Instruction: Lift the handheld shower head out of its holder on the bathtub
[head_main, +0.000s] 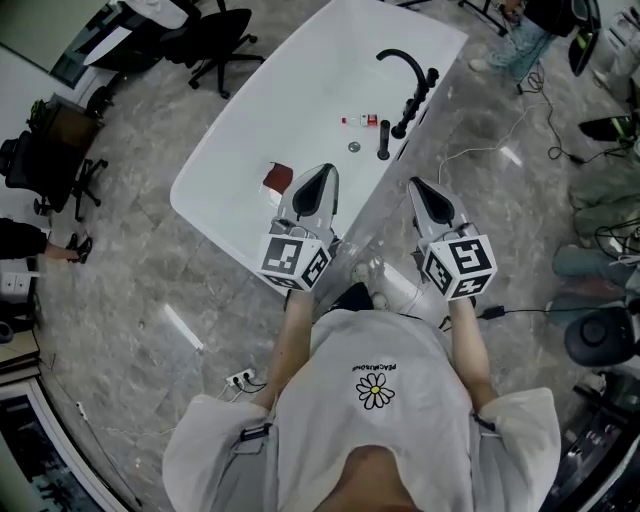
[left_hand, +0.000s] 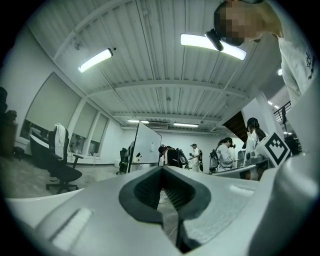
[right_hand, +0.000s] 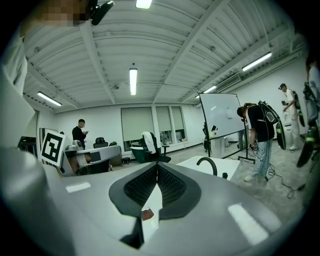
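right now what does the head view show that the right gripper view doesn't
Only the head view plainly shows the handheld shower head standing in its holder on the tub rim, and the drain in the tub floor. Only the right gripper view shows the whiteboard and the ceiling lights. Both show the white bathtub, its curved black faucet, and the right gripper, jaws together on nothing.
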